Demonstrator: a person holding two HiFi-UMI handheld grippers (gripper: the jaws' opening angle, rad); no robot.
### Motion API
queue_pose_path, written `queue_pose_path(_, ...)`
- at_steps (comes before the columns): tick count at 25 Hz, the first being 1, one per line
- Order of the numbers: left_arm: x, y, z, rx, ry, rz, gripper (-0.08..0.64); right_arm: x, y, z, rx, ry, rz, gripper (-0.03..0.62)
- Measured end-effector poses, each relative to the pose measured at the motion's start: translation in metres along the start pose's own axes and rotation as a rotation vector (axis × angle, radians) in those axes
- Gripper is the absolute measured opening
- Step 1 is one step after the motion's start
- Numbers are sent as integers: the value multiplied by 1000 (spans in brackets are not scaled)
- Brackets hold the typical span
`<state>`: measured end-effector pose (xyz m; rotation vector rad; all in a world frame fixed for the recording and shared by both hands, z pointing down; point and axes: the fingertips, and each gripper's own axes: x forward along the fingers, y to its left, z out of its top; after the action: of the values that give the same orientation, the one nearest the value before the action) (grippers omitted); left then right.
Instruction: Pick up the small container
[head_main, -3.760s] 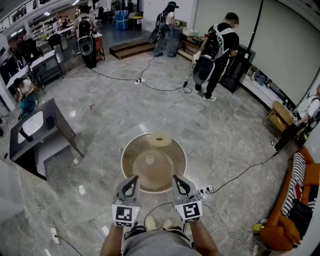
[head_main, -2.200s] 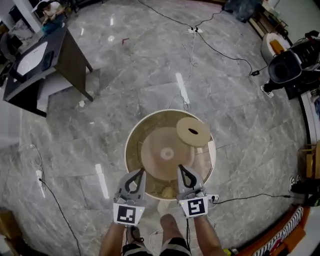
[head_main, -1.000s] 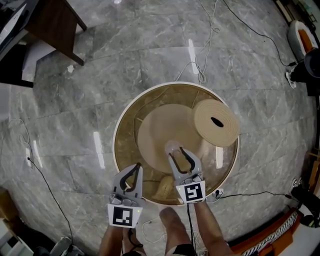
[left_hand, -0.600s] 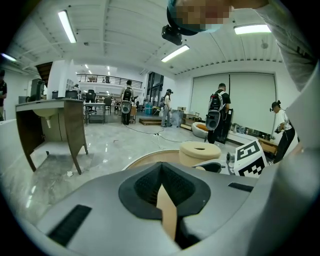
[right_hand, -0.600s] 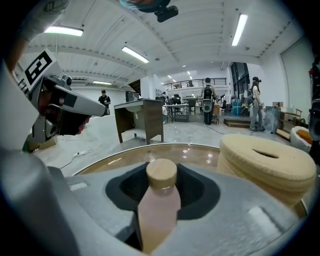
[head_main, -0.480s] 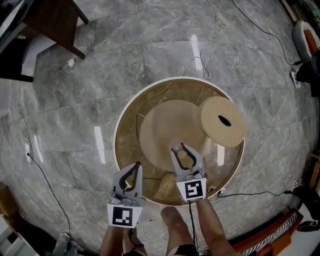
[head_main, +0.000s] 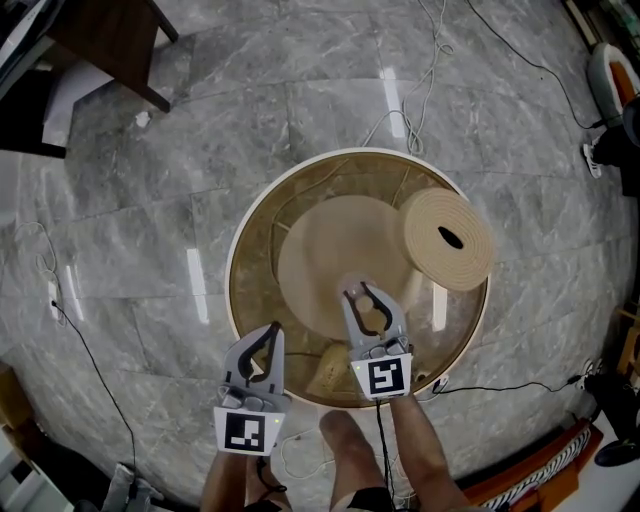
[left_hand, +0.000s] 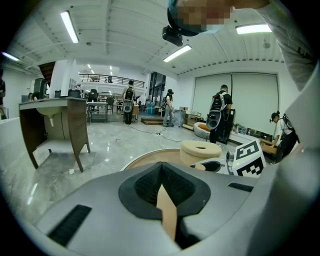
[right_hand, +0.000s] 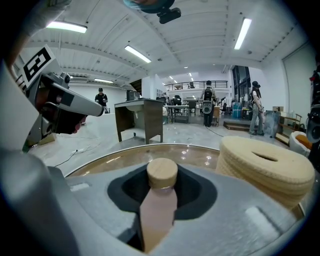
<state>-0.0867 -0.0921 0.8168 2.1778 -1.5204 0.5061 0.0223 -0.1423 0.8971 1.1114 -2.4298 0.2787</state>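
Observation:
The small container (right_hand: 161, 176), a clear jar with a round wooden lid, stands on the round glass table (head_main: 240, 250) near its front. In the head view the container (head_main: 349, 291) shows just at the tips of my right gripper (head_main: 357, 293). Along the right gripper (right_hand: 160, 202), the jar sits between the jaws, which are closing around it; I see no pad pressing on it. My left gripper (head_main: 271, 334) hangs over the table's front edge, left of the right one, fingertips together and nothing in them. In its own view the left gripper (left_hand: 165, 200) shows only a thin slit.
A thick round woven cushion (head_main: 448, 240) with a hole in its top lies on the table's right side, close to the right gripper. A wooden cone base (head_main: 320, 250) shows under the glass. Cables (head_main: 410, 70) cross the marble floor; a dark desk (head_main: 110, 40) stands far left.
The view tilted down onto the table. My right gripper reached forward over the glass until the container stood between its jaws, and the jaws have narrowed. The left gripper has stayed put.

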Motion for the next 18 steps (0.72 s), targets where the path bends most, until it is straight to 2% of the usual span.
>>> queue_pose_path(4,-8,-2,12,7,-7,4,15,-5,0,4,33,9,10,121)
queue_pose_path(8,-20,-6,36,10,-29,5,15,-20,0,25,33,-1,4,121)
queue_pose_path(13,-39,-19,82,38,-78,-20,15,-50,-6,68,24,-20,-13,121)
queue_pose_path(18,-69,-41,133,81,-121,-62,16,-96,-13,127,21,-47,-52,121)
